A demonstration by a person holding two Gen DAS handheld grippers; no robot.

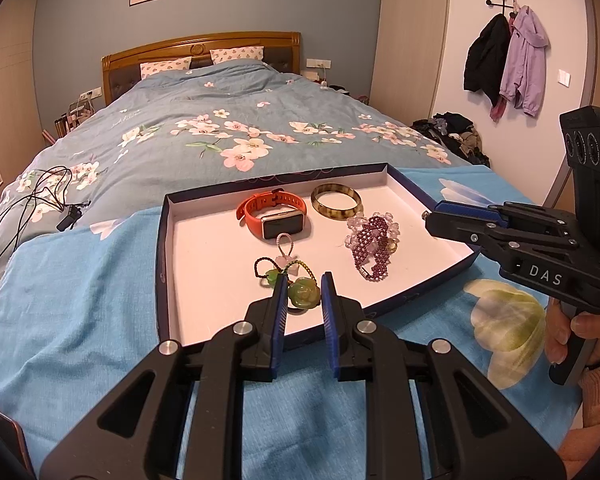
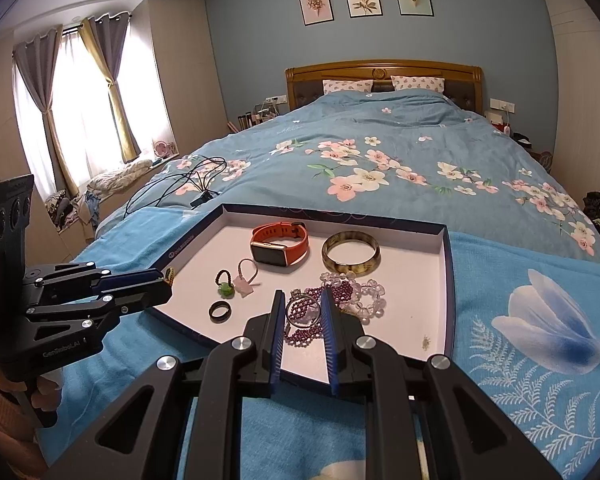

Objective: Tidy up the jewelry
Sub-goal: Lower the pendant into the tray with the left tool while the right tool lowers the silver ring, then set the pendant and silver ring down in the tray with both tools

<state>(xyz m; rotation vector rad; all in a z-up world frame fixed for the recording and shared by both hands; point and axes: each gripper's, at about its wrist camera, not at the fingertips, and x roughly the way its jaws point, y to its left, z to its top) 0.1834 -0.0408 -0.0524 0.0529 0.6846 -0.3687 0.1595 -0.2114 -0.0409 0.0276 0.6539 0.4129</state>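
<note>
A shallow white tray with a dark blue rim (image 1: 204, 264) (image 2: 420, 264) lies on a blue blanket on the bed. In it are an orange watch (image 1: 274, 216) (image 2: 280, 246), a brown bangle (image 1: 336, 201) (image 2: 351, 258), a purple and clear bead bracelet pile (image 1: 372, 244) (image 2: 356, 294), a pink charm (image 2: 246, 280), a black ring (image 2: 220, 311) and a green rose pendant on a cord (image 1: 303, 292). My left gripper (image 1: 304, 286) is shut on the green pendant. My right gripper (image 2: 302, 302) holds a silver ring (image 2: 303, 311) between its pads over the purple beads.
Black cables (image 1: 24, 208) (image 2: 188, 180) lie on the floral quilt to the left of the tray. Clothes hang on a wall rack (image 1: 508, 56) at the right. A window with curtains (image 2: 84, 108) is at the left. A phone edge (image 1: 8, 440) shows at bottom left.
</note>
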